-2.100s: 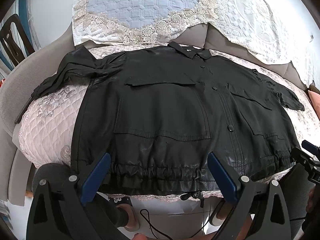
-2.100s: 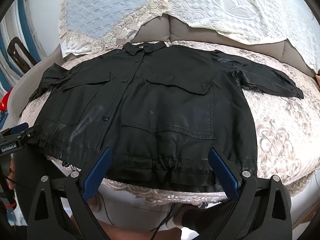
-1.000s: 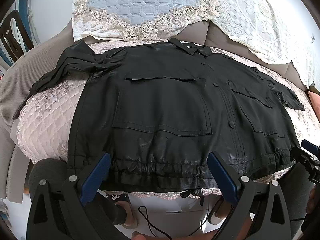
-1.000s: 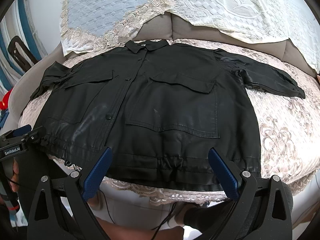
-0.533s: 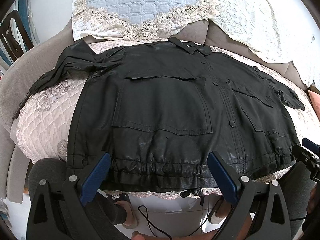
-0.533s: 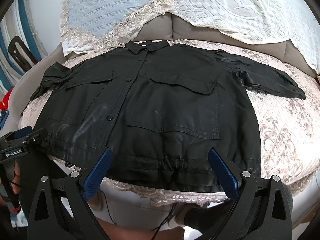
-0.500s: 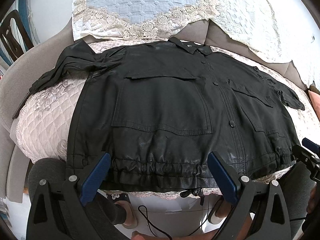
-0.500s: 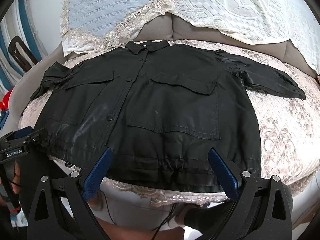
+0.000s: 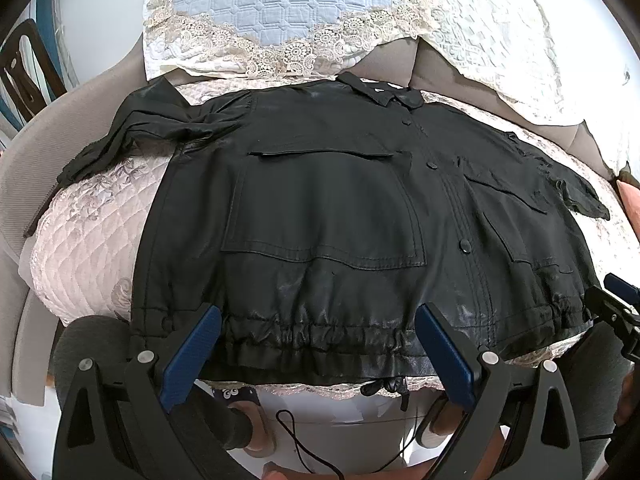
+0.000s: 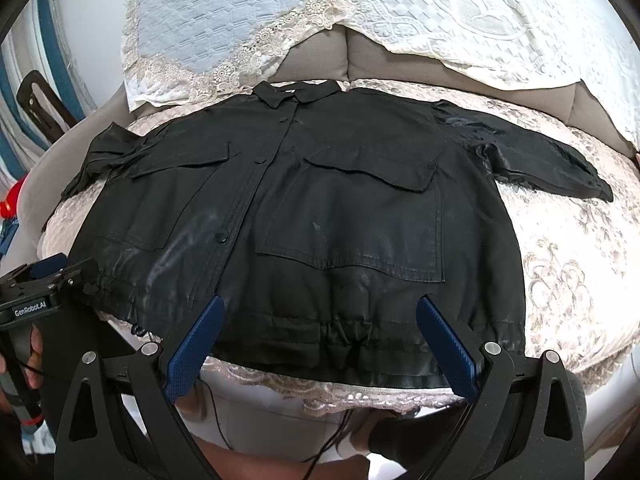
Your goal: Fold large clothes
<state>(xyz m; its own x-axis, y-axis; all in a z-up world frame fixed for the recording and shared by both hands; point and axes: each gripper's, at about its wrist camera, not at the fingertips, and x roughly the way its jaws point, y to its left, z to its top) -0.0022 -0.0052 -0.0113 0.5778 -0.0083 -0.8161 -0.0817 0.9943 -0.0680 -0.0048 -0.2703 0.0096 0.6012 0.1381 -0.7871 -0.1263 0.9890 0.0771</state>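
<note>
On the quilted sofa seat [image 9: 92,240] a black jacket [image 9: 328,216] lies spread flat, front up and buttoned, collar [image 9: 380,94] toward 12 o'clock and gathered hem [image 9: 320,340] toward 6 o'clock at the seat's lace edge. In the left wrist view, going from 9 o'clock across: one sleeve [image 9: 132,136] is bunched and crumpled at about 10 o'clock, trailing onto the grey armrest [image 9: 52,148]; a large flap pocket [image 9: 324,208] fills the centre; the button placket [image 9: 448,200] runs down at about 2 o'clock; the other sleeve [image 9: 576,192] reaches out toward 3 o'clock. The left gripper [image 9: 316,354] is spread wide, its blue pads [image 9: 190,356] just above the hem, holding nothing; whether they touch the cloth cannot be told. The other gripper's tip shows at 4 o'clock by the hem corner. In the right wrist view, the left gripper [image 10: 44,276] sits at 8 o'clock beside the hem corner, held by a hand [image 10: 24,364]; the pocket [image 10: 356,216] lies centre and the long sleeve [image 10: 548,160] stretches flat toward 2 o'clock. The right gripper [image 10: 318,344] is likewise spread wide and holds nothing, pads [image 10: 446,348] over the hem. Behind the collar, at 12 o'clock, a blue lace-trimmed cover [image 10: 208,28] and a white one [image 10: 480,16] drape the backrest.
</note>
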